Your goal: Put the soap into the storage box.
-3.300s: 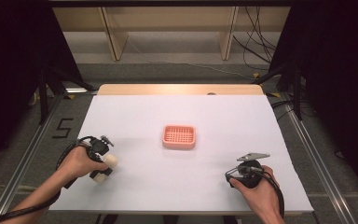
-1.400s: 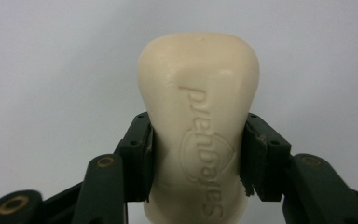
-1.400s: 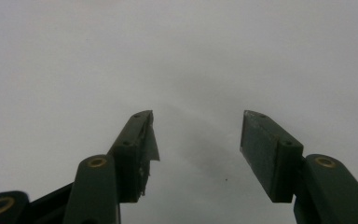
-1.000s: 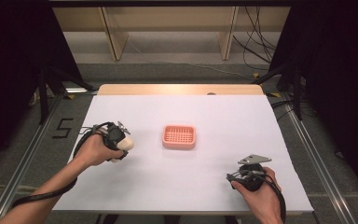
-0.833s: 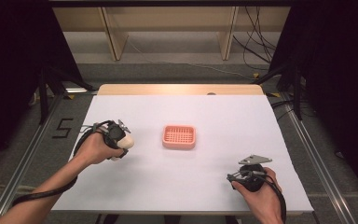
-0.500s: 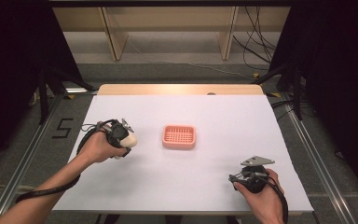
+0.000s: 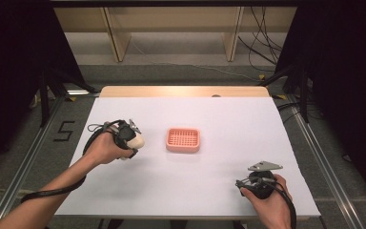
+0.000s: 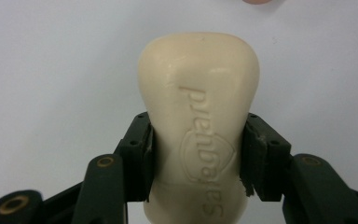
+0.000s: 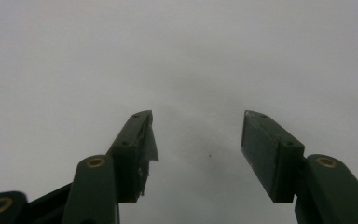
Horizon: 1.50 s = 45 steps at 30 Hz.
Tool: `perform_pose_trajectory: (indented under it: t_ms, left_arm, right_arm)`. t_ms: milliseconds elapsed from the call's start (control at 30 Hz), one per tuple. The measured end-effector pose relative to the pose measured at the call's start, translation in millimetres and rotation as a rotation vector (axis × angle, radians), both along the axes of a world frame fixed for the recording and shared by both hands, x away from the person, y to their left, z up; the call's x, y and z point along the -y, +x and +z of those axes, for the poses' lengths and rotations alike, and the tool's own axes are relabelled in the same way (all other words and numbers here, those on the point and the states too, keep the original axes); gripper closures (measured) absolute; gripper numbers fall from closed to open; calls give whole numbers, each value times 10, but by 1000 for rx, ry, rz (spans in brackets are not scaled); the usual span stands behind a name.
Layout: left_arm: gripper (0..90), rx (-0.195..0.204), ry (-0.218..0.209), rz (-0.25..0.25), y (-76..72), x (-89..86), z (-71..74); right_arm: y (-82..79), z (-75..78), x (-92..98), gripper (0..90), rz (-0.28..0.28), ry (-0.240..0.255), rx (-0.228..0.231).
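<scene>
My left gripper (image 7: pixel 132 138) pinches a cream bar of soap (image 8: pixel 199 116) between both jaws, its embossed face turned toward the camera. The soap hangs just left of the pink soap dish (image 7: pixel 183 140), not touching it, over the white table (image 7: pixel 209 191). My right gripper (image 9: pixel 196 140) rests well to the right of the dish and nearer me, jaws spread with nothing between them.

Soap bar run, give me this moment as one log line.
left gripper: shut on soap, above table, left of pink dish | right gripper: open, empty
</scene>
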State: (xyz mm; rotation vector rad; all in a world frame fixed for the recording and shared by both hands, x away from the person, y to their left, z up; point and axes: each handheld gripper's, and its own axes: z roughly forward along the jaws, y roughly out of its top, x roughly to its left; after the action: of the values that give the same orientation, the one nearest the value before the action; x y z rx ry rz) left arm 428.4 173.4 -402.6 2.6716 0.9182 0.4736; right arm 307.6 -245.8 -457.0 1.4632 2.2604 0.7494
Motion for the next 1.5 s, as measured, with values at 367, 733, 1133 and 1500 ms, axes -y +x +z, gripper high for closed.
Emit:
perform_pose_trajectory:
  t_ms: [367,733,1133,1500]
  left_arm:
    - [496,12,-2,-32,15,88,-21]
    - [496,17,-2,-51,28,176,-3]
    - [497,34,0,-88,45,248,5]
    - [497,57,5,-110,52,340,6]
  right_arm:
    - [-4,-2,3,443,5,-5,1]
    - [-3,2,13,443,6,-7,2]
    - [-7,5,14,442,7,-7,2]
    - [-12,10,9,442,6,-9,5]
